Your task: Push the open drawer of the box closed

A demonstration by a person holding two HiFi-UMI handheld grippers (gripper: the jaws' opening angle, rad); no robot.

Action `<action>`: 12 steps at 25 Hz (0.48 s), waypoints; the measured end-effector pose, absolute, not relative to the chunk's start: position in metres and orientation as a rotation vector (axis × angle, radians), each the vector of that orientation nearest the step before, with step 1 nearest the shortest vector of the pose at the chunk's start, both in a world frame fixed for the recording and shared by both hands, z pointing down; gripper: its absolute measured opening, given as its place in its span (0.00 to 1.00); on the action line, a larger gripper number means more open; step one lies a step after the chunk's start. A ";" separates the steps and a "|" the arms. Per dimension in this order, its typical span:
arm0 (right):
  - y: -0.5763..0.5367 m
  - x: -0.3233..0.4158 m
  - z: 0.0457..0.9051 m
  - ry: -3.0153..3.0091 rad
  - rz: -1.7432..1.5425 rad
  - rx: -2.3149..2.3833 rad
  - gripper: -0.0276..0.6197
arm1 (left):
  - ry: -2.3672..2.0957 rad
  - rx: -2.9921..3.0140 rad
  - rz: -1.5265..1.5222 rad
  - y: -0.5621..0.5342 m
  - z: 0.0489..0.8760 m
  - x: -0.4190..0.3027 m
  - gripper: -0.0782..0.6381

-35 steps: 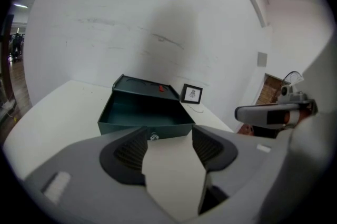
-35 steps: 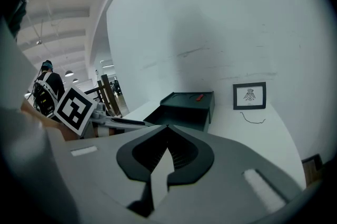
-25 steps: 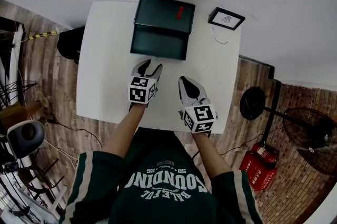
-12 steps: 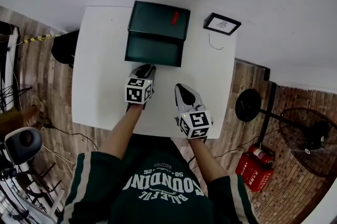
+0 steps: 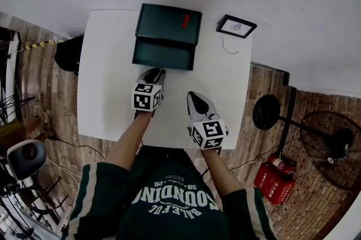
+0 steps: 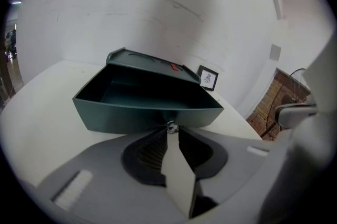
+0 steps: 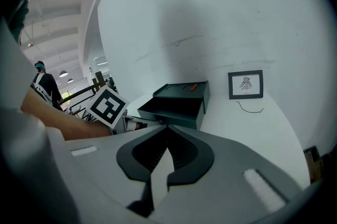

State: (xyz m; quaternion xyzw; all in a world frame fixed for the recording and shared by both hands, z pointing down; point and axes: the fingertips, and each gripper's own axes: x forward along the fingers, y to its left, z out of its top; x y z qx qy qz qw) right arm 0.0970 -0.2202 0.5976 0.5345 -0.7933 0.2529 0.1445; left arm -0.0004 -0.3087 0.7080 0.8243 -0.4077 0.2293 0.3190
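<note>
White lettering on the person's green shirt (image 5: pixel 169 199), seen upside down, reads roughly "COUNDING" and "BALEFUL".

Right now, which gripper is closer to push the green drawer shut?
Left. The left gripper sits at the front of the open drawer, jaws closing at its small knob. The right gripper is farther back.

A dark green rectangular box (image 5: pixel 169 22) sits flat at the middle of the white worktop's (image 5: pixel 107 92) far edge. Its matching green drawer (image 5: pixel 163 56) stands pulled out toward the near edge, empty inside, with a small metal knob (image 6: pixel 171 126) on its front.
</note>
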 end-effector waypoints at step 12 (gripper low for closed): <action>-0.223 0.107 0.602 -2.267 0.751 1.563 0.05 | -1.064 2.178 0.615 -0.340 0.706 0.005 0.28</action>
